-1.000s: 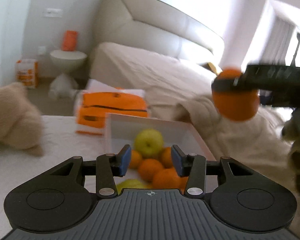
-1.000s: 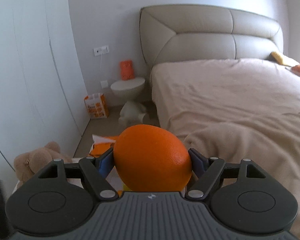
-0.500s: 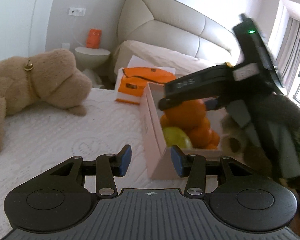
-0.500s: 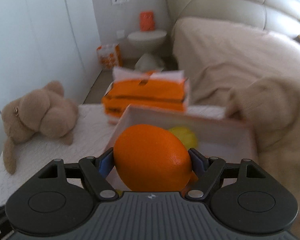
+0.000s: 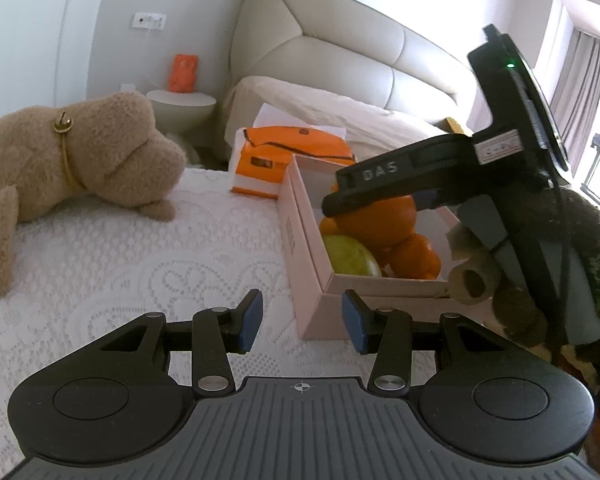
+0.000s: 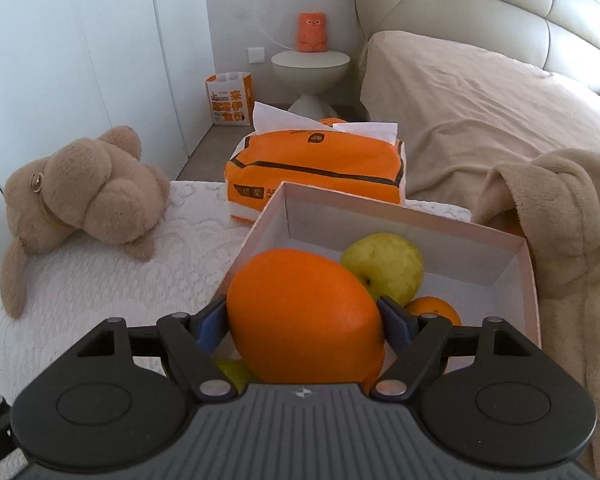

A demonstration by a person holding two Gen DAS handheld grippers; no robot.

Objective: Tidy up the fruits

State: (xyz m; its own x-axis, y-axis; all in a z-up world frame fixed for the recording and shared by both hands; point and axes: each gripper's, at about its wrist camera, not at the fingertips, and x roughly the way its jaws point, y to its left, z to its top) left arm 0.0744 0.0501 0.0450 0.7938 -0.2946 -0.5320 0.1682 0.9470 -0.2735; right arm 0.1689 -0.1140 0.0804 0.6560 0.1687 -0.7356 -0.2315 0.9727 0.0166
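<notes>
— One orange point(image 6: 304, 316) is logged as clamped between the blue pads point(image 6: 210, 322) of the right gripper point(image 6: 303, 322), held over the near left part of the pink box point(image 6: 530, 280). Which step is entered?

— Placement, judged nearly complete. The fruit is carried above the box; whether it touches the fruit beneath cannot be told. A short lowering and a widening of the jaws is called for next, with care that the load is not dropped onto the green pear point(image 6: 382, 266).

— Left gripper point(image 5: 302, 322)?

— Recorded as parted and holding nothing, its pads point(image 5: 250, 320) set wide over the lace cover point(image 5: 120, 264), just near of the box's near left corner.

— Contents already filed?

— One pear and one small orange point(image 6: 434, 310) are seen beyond the held fruit in the right view; several more oranges are seen piled from the left view. An exact count is prevented.

— Hidden or unclear items?

— The box floor beneath the held orange is masked. A yellow-green shape below the fingers is only partly seen. Surroundings noted: tissue pack point(image 6: 316, 166) just beyond the box, plush toy point(image 6: 80, 196) far left, beige blanket point(image 6: 572, 216) at right.
</notes>
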